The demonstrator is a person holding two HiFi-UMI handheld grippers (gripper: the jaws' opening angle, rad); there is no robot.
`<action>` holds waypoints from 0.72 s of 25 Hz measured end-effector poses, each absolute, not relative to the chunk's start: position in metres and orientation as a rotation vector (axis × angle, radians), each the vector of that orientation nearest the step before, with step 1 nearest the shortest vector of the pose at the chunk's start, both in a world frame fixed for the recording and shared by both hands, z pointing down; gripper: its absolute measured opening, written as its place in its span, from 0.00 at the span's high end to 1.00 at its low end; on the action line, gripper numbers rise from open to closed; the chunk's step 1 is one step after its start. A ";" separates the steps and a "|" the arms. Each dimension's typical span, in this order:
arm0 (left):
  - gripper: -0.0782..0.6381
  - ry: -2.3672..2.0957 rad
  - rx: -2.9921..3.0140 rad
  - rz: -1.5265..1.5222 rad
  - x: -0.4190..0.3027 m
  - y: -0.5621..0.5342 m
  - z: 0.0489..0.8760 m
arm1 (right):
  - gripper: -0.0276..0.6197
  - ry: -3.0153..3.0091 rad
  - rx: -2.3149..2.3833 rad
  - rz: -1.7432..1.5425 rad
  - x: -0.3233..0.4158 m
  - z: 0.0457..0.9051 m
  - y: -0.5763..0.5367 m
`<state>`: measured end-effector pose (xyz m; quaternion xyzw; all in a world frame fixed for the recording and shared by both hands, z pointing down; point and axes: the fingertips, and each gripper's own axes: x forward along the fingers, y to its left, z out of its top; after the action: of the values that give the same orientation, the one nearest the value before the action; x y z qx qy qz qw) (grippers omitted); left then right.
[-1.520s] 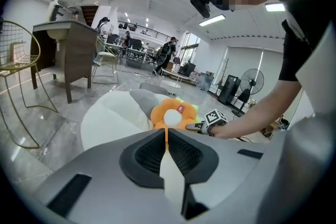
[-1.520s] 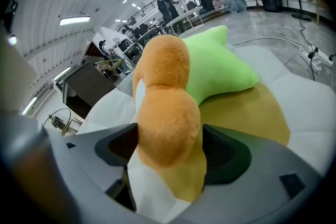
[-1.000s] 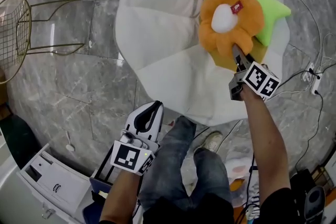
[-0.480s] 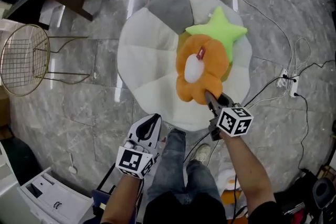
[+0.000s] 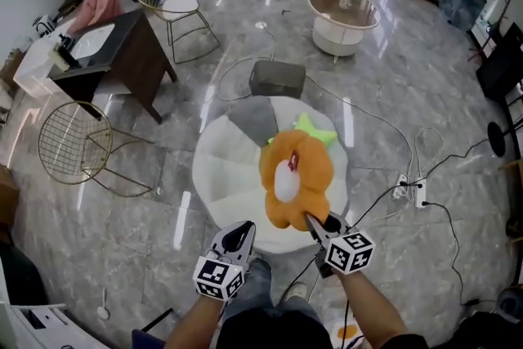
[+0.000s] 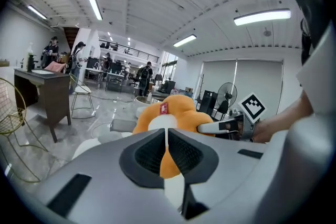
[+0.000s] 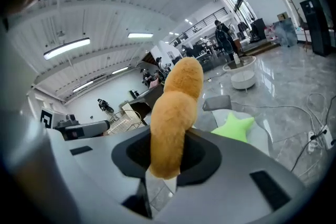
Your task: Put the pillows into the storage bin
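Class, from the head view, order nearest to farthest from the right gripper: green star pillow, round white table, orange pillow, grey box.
1. orange pillow, in the right gripper.
2. green star pillow, just behind.
3. grey box, farther back.
4. round white table, farthest.

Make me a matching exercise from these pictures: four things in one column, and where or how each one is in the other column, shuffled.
Things:
1. orange flower pillow
2. green star pillow
3. left tongs
4. wire chair

States:
A. standing on the floor near the dark desk
B. shut, nothing between them
C. gripped and held up by the right tongs
D. lying on the white round cushion

Pairs: 1-C, 2-D, 3-B, 4-A.
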<state>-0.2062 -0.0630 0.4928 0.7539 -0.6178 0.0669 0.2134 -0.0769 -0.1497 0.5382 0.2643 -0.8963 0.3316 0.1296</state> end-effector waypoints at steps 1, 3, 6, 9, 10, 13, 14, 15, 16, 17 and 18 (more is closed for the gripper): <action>0.85 -1.726 2.097 0.161 -0.201 -0.064 0.481 | 0.79 -2.637 0.769 0.949 -0.071 0.521 -0.147; 0.85 -1.748 2.107 0.121 -0.190 -0.062 0.456 | 0.79 -2.692 0.768 0.929 -0.056 0.487 -0.139; 0.85 -1.777 2.161 0.110 -0.170 -0.055 0.417 | 0.79 -2.755 0.772 0.883 -0.028 0.442 -0.119; 0.85 -1.804 2.231 0.104 -0.152 -0.056 0.381 | 0.79 -2.799 0.789 0.798 -0.002 0.407 -0.101; 0.85 -1.805 2.248 0.097 -0.146 -0.057 0.371 | 0.79 -2.807 0.799 0.769 0.006 0.398 -0.095; 0.85 -1.769 2.317 0.084 -0.124 -0.066 0.351 | 0.79 -2.830 0.851 0.719 0.029 0.377 -0.083; 0.85 -1.744 2.347 0.088 -0.114 -0.069 0.347 | 0.79 -2.836 0.878 0.721 0.036 0.372 -0.080; 0.85 -1.712 2.378 0.093 -0.104 -0.072 0.344 | 0.79 -2.840 0.908 0.727 0.043 0.367 -0.078; 0.85 -1.676 2.408 0.095 -0.094 -0.075 0.342 | 0.80 -2.841 0.942 0.733 0.050 0.363 -0.075; 0.85 -1.638 2.437 0.095 -0.085 -0.078 0.341 | 0.80 -2.838 0.979 0.737 0.057 0.360 -0.073; 0.85 -1.599 2.465 0.094 -0.077 -0.081 0.340 | 0.80 -2.834 1.020 0.741 0.063 0.359 -0.072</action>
<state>-0.0774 -0.0813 0.3404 0.8343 -0.5412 0.0319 0.1005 0.0628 -0.0725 0.3586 0.3288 -0.9135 0.2387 0.0198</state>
